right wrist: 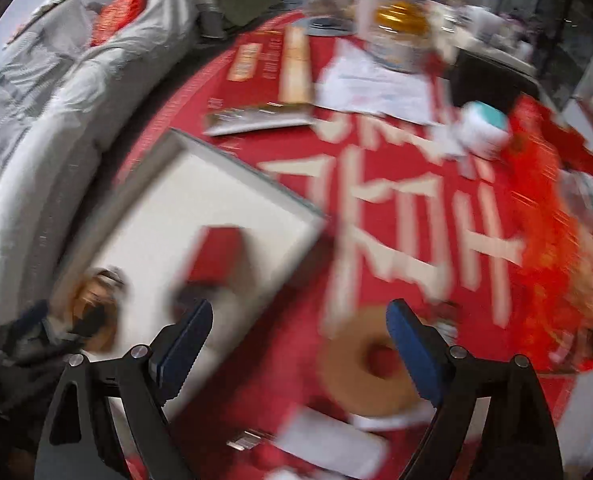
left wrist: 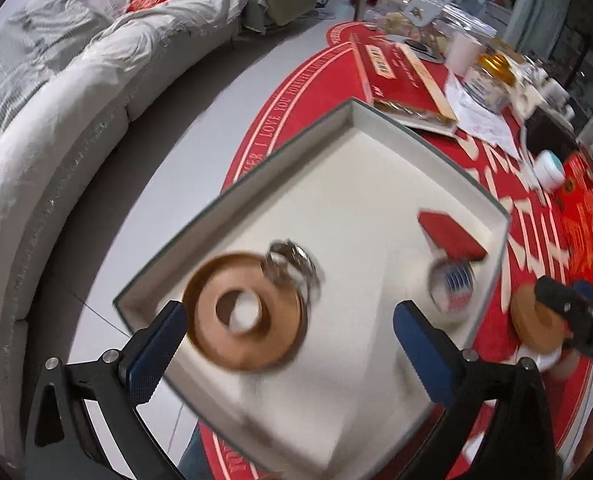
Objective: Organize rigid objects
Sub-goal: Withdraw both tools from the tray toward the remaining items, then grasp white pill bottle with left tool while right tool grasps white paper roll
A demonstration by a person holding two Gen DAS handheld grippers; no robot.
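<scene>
A shallow white box [left wrist: 376,128] rests on the red tablecloth. In it lie a brown tape roll [left wrist: 216,340], a metal watch [left wrist: 296,268], a small red box [left wrist: 452,236] and a small patterned tape roll [left wrist: 452,284]. My left gripper [left wrist: 292,312] hangs open above the box, and the brown roll sits between its fingers without touching the pads. A second brown tape roll [right wrist: 360,376] lies on the cloth to the right of the box, against the inside of the right finger [right wrist: 416,352]. My right gripper [right wrist: 300,312] is open over it. The right wrist view is blurred.
A large flat red box [left wrist: 400,76] lies beyond the white one, with papers [left wrist: 484,120], jars [left wrist: 492,68] and a white-and-teal tub [left wrist: 550,168] behind. Red decorations [right wrist: 544,200] crowd the right. A grey sofa [left wrist: 56,140] curves past the table's left edge.
</scene>
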